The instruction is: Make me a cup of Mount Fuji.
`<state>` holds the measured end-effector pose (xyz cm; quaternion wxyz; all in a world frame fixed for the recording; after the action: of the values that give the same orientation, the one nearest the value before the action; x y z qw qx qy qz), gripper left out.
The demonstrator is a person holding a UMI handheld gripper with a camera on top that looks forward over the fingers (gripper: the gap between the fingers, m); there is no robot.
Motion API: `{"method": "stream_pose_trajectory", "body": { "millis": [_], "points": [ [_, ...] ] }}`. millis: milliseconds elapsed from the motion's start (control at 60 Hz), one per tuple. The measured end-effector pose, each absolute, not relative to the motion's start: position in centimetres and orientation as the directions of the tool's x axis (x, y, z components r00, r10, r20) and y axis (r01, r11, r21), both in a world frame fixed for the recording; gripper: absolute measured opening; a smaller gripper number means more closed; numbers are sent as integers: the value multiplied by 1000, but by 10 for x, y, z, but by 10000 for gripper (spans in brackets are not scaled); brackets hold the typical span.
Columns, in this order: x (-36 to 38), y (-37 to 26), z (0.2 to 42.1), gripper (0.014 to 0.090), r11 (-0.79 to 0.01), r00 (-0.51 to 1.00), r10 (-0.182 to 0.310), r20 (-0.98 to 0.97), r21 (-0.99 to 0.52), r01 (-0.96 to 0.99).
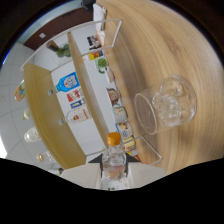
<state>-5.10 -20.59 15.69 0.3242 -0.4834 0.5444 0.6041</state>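
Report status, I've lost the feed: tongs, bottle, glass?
Tongs shut on orange-capped bottle, bottle looks tilted toward glass. Glass on wooden counter, ice inside, no liquid seen pouring. Nothing between bottle and glass.

A pale wooden surface (165, 45) with fine grain fills the wide side of the tilted view. Along its far edge stands a white shelf unit (92, 105) with wooden boards (82, 75), its compartments crowded with bottles and packets (75, 97) too small to read. Past the shelves rises a white tiled wall (12, 115), and a dark brown strip (55, 30) runs by the shelf's end. The light is even and bright.
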Motion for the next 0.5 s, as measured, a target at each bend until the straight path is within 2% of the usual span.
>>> {"method": "stream_pose_trajectory", "body": {
  "millis": [150,250,400,467,500],
  "points": [
    [-40,-203,153,347,-151,-491,-113,-864,503,-851],
    [-37,-203,150,350,-136,-520,-107,-847,531,-836],
    [-37,-203,153,351,-150,-466,-120,-877,480,-864],
    [-40,-204,163,350,-171,-357,-120,-926,373,-912],
    [-45,-205,166,349,-191,-255,-119,-960,274,-943]
  ]
}}
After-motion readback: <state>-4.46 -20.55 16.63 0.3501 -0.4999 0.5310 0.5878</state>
